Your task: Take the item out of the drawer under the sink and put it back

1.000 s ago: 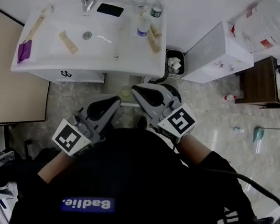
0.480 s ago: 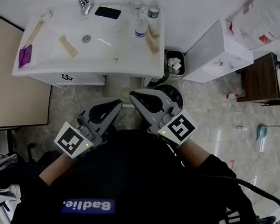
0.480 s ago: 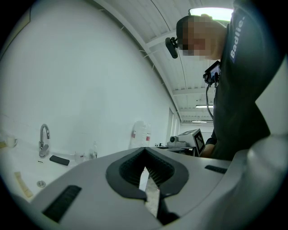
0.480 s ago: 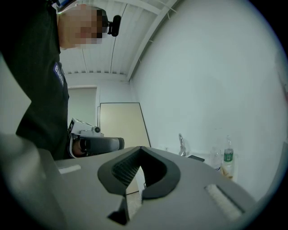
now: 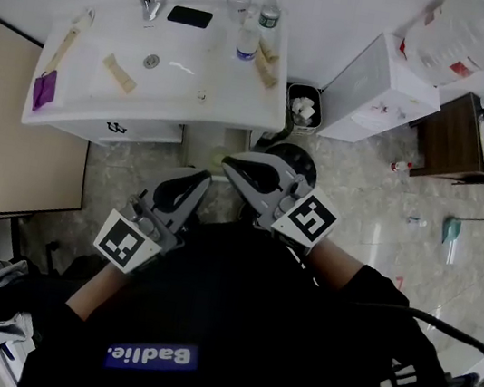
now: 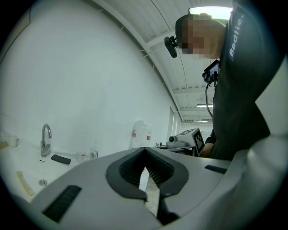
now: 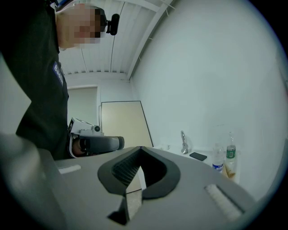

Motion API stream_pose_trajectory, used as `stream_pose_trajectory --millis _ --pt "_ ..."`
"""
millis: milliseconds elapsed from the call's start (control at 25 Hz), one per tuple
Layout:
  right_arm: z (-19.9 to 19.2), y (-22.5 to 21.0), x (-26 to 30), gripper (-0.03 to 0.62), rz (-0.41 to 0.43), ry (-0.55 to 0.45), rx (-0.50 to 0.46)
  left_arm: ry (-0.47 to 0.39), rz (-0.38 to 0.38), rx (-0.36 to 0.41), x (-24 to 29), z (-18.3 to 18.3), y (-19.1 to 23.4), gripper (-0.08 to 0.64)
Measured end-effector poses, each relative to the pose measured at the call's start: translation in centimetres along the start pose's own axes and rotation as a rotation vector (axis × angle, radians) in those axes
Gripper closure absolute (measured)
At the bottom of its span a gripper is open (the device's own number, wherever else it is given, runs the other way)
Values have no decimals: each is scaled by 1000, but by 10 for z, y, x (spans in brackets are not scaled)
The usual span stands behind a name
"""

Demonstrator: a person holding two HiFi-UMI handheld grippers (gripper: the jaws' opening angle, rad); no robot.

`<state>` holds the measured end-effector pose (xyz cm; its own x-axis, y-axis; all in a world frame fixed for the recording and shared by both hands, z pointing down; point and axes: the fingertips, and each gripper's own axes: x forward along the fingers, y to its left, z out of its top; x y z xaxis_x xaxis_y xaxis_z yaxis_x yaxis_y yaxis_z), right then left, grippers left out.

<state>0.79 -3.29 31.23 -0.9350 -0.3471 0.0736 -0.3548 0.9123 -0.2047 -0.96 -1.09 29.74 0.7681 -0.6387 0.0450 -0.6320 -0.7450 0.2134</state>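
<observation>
Clearly left gripper (image 5: 197, 178) and right gripper (image 5: 230, 164) are closed, empty; drawer (image 5: 137, 131) under the front edge of the sink (image 5: 183, 106) is shut — item unseen, handling unknowable.

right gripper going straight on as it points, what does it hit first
Probably nothing near: the right gripper aims above the sink's left end, toward the wall by the beige panel; depth is unclear.
</observation>
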Motion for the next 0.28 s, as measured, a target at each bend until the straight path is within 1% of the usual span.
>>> stream_pose_trajectory --millis 280 --pt "-2 2 2 592 4 3 7 -3 5 1 -1 0 1 555"
